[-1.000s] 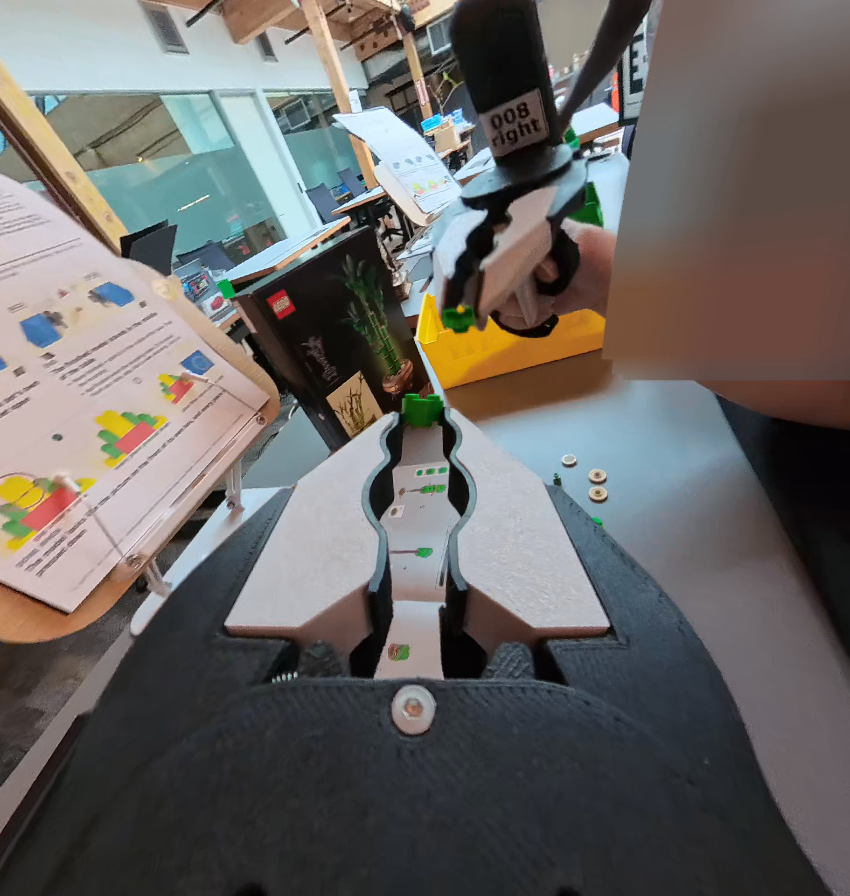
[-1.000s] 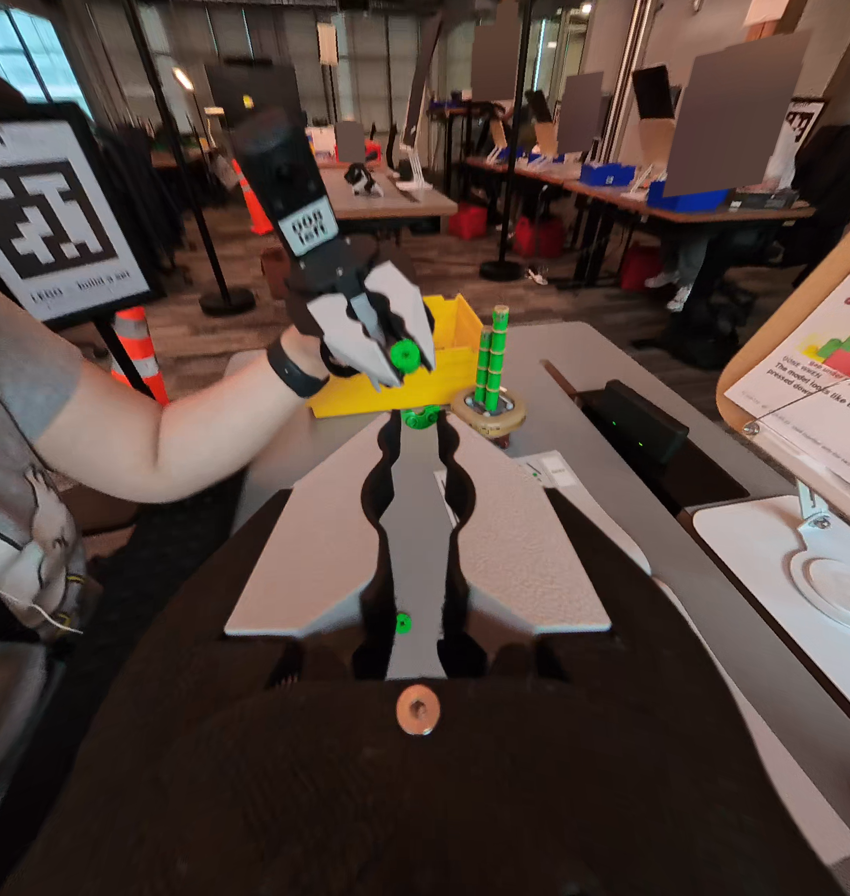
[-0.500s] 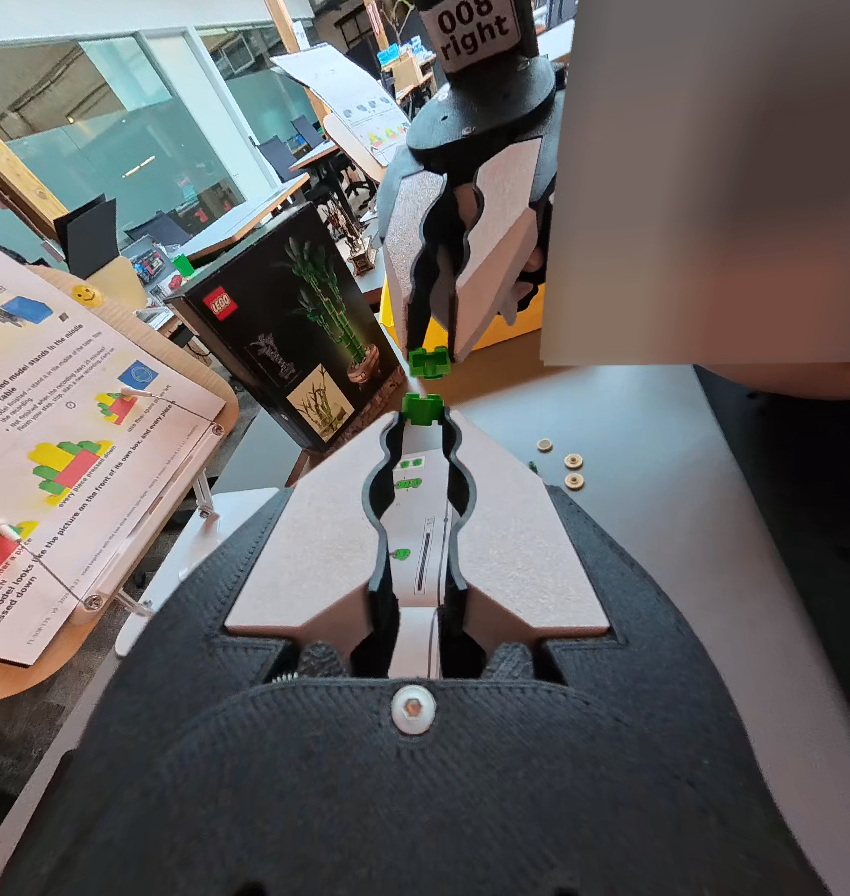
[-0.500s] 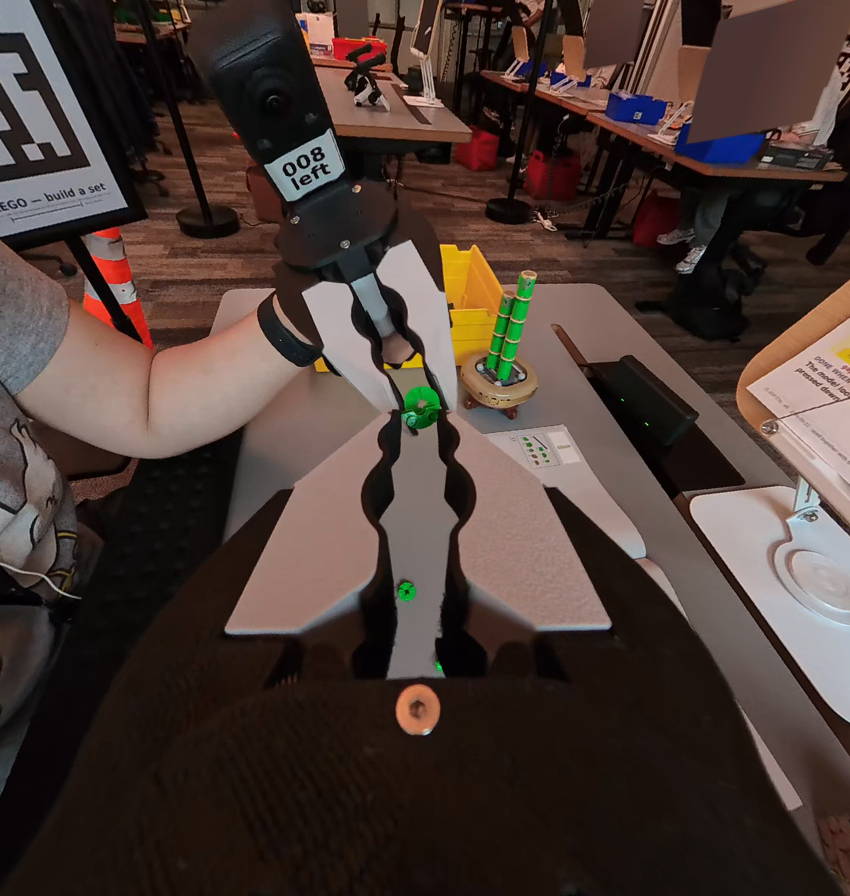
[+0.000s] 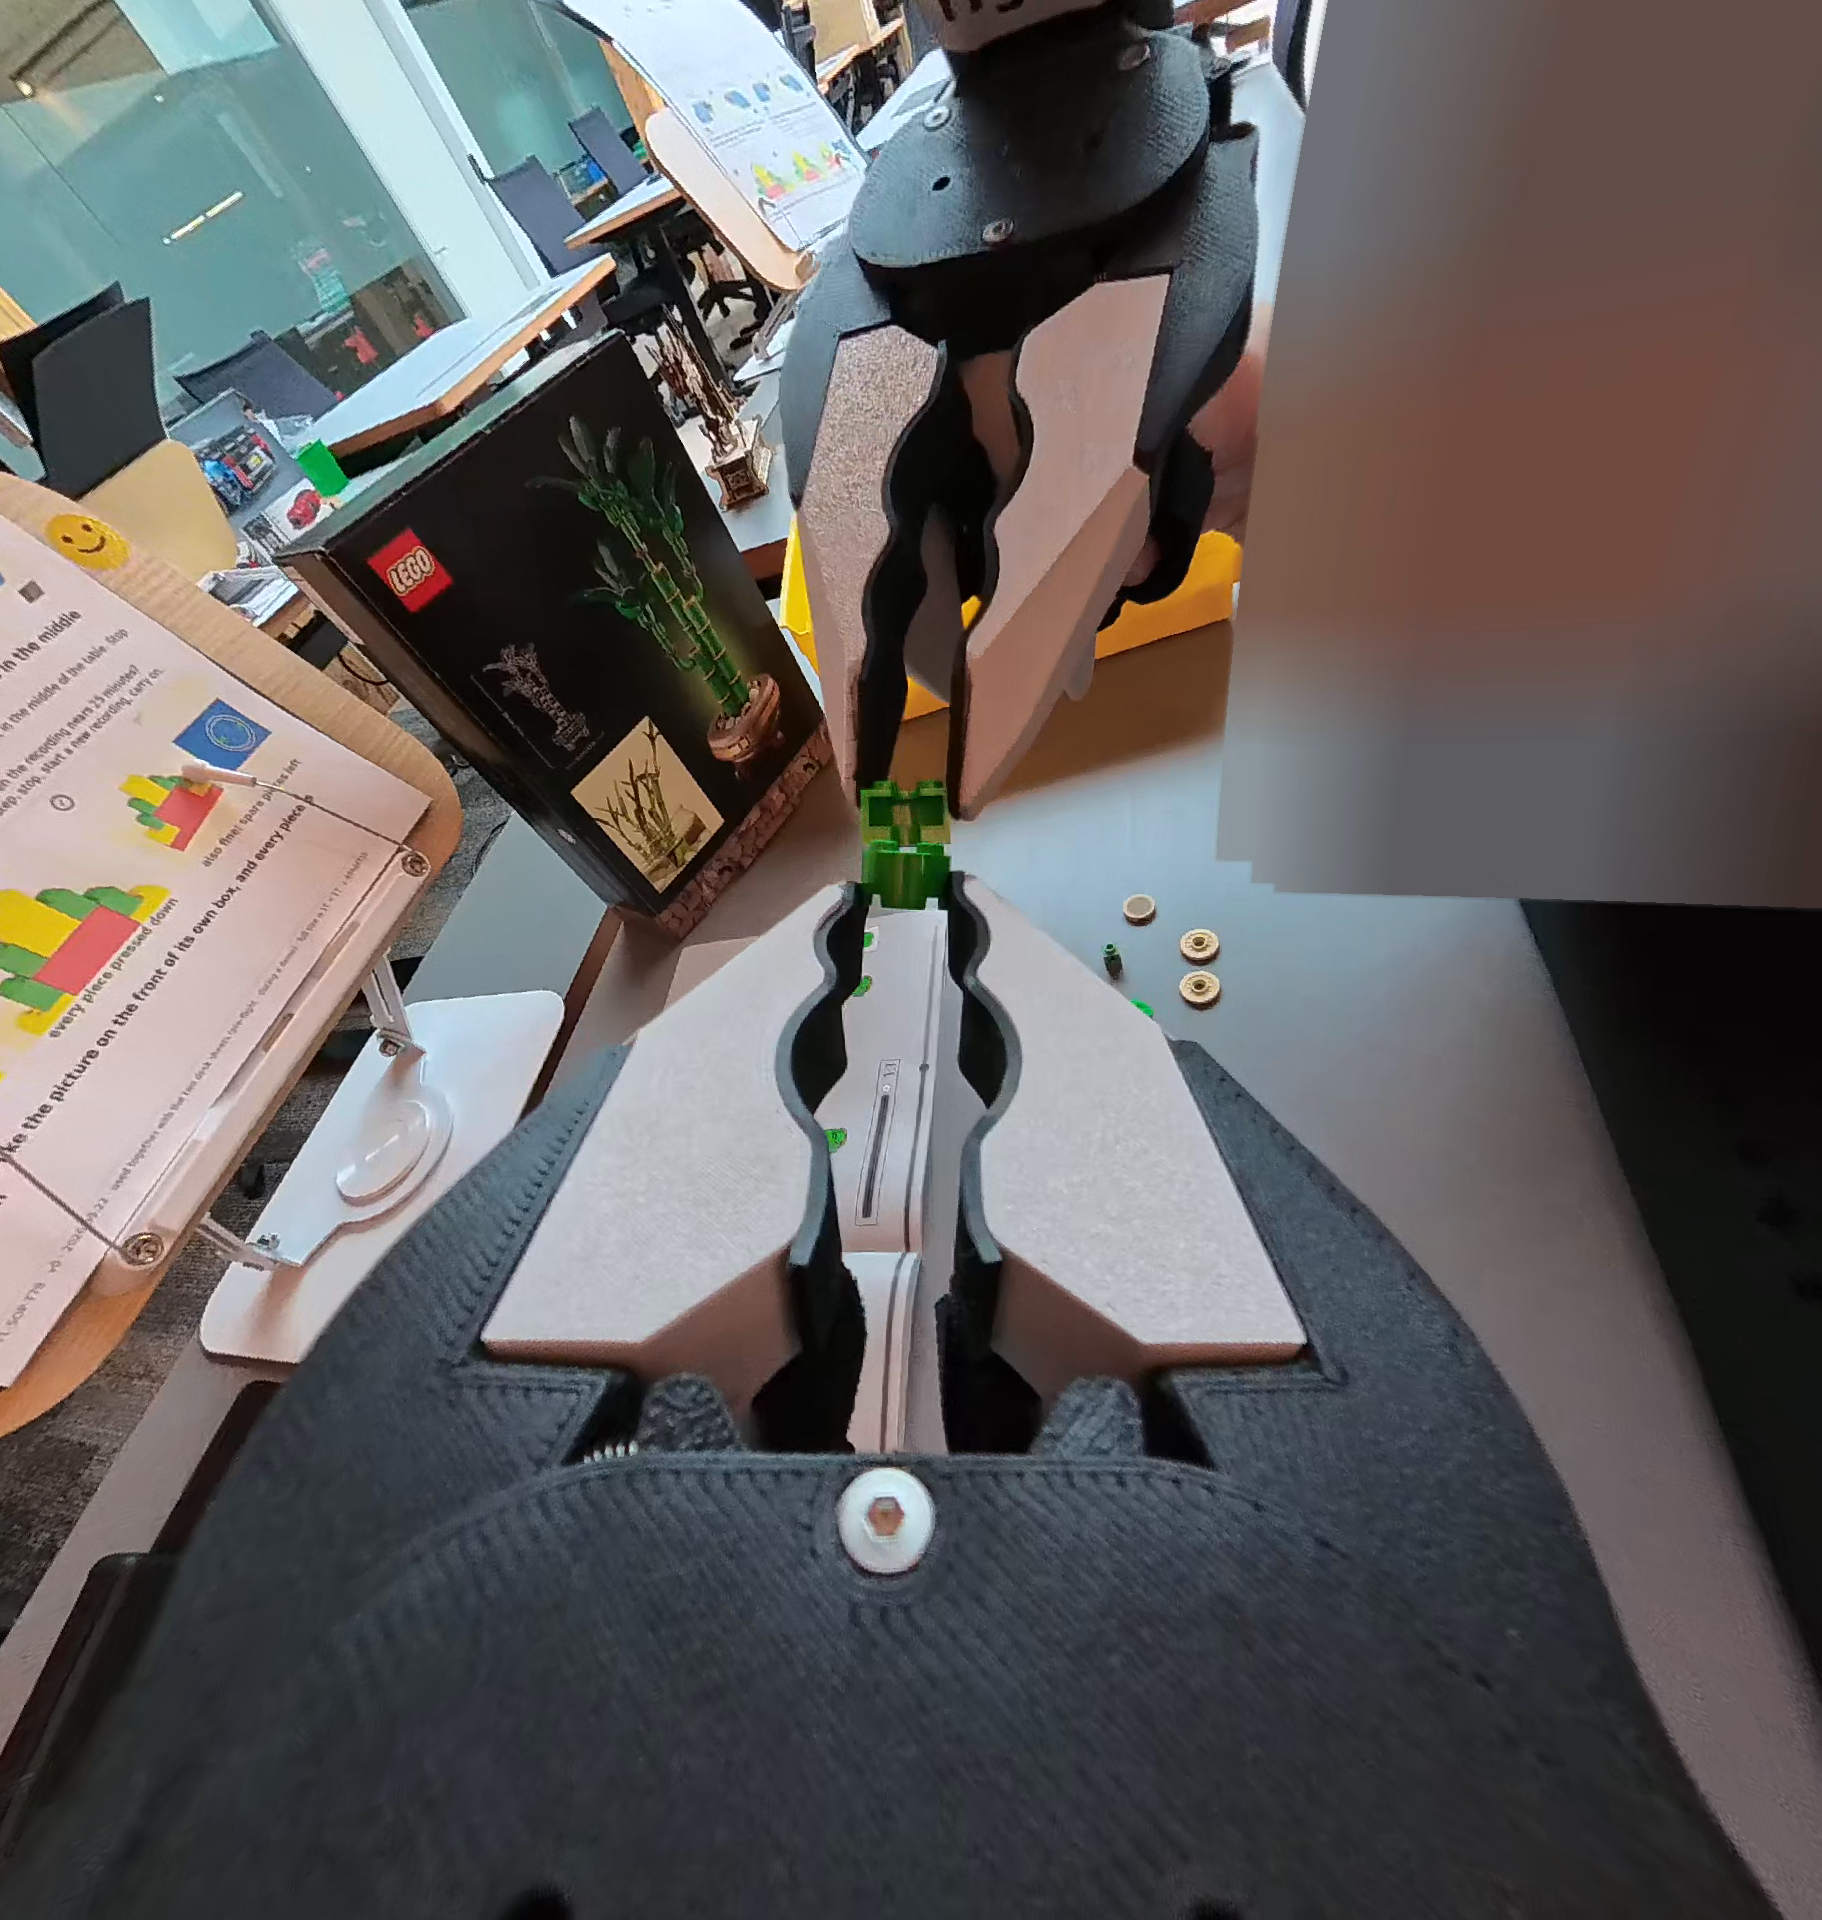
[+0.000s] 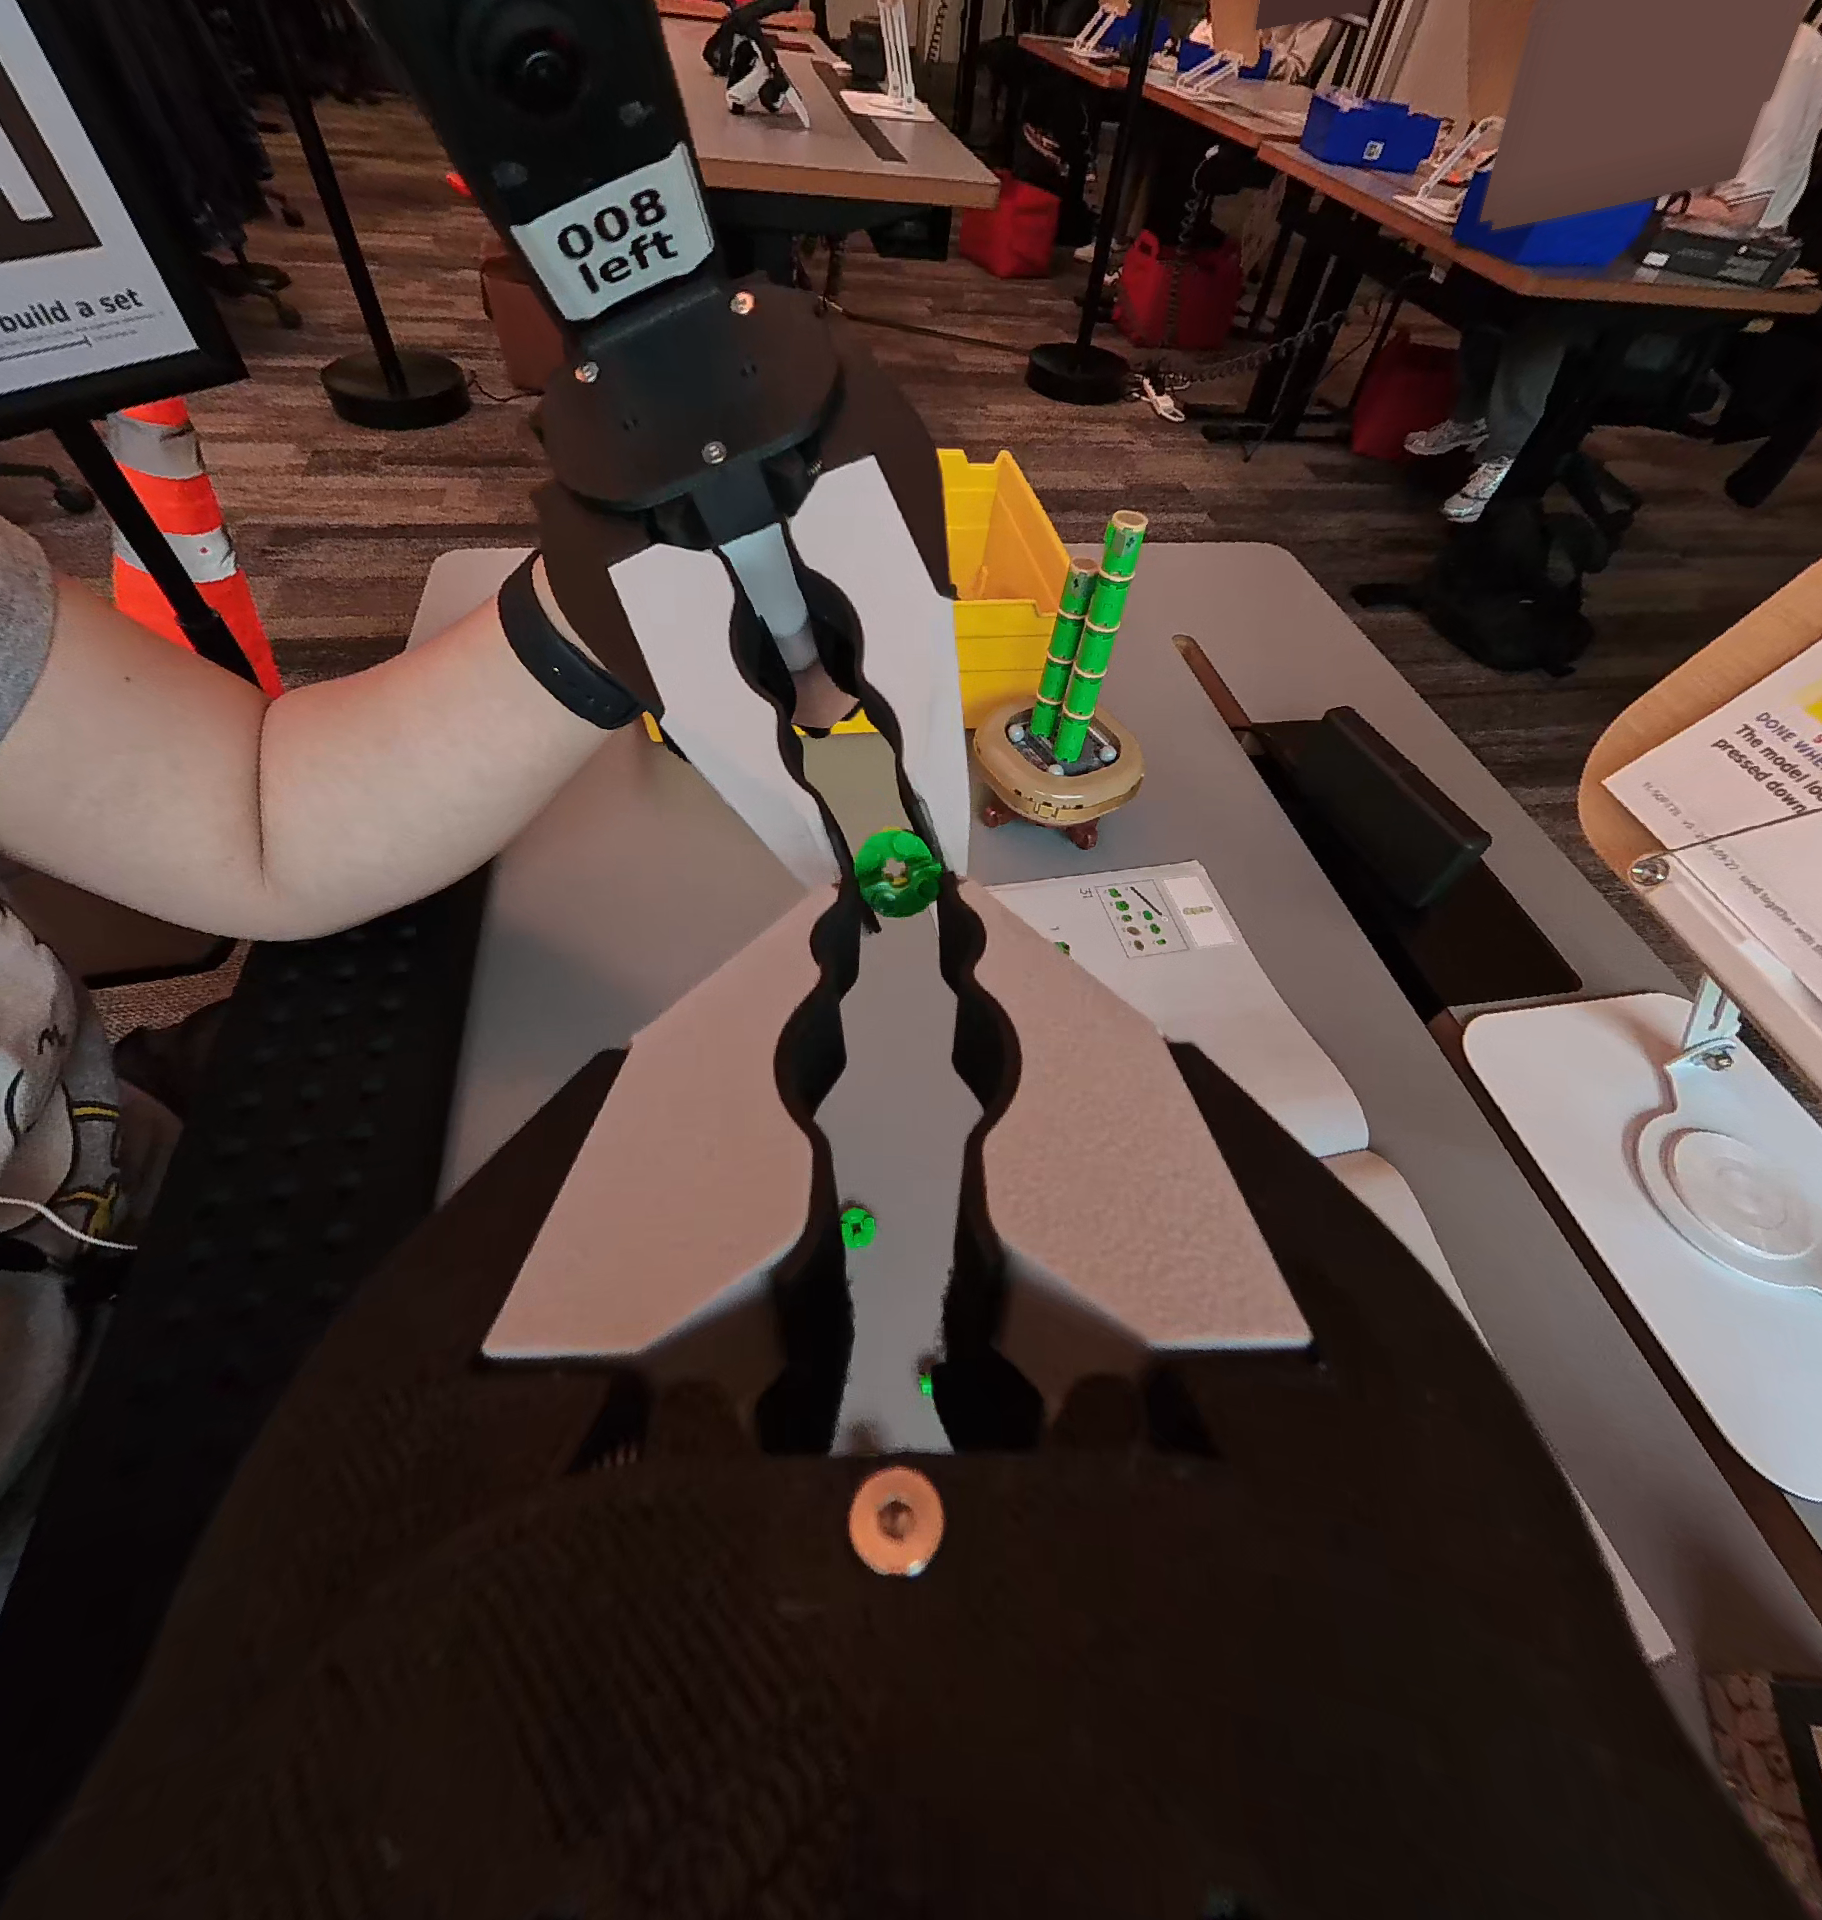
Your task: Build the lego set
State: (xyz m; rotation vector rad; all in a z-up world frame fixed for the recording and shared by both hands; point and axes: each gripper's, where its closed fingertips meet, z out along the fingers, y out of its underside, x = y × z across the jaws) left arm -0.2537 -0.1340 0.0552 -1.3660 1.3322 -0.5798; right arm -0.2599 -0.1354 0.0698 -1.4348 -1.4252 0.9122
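Note:
In the left wrist view my left gripper (image 5: 905, 889) is shut on a small green round brick (image 5: 902, 871). My right gripper (image 5: 909, 802) comes down from above, shut on a second green round brick (image 5: 902, 812). The two bricks touch, tip to tip, above the grey table (image 5: 1354, 1091). In the right wrist view my right gripper (image 6: 891, 902) meets the left gripper (image 6: 886, 860), with the green bricks (image 6: 894, 875) between them, seen end-on. The bamboo model (image 6: 1086, 644) stands in its tan pot (image 6: 1058, 771) behind them on the right.
A yellow bin (image 6: 1000, 582) stands behind the grippers. An open booklet (image 6: 1156, 935) and loose green bits (image 6: 857, 1228) lie on the table. Tan round pieces (image 5: 1198, 945) lie to the right. The set's box (image 5: 574, 644) and an instruction stand (image 5: 107, 883) are on the left. Only a small space, under 4 cm, lies between the two pairs of fingers.
The two grippers have closed in on each other. The gap between the two green bricks has gone and they now touch.

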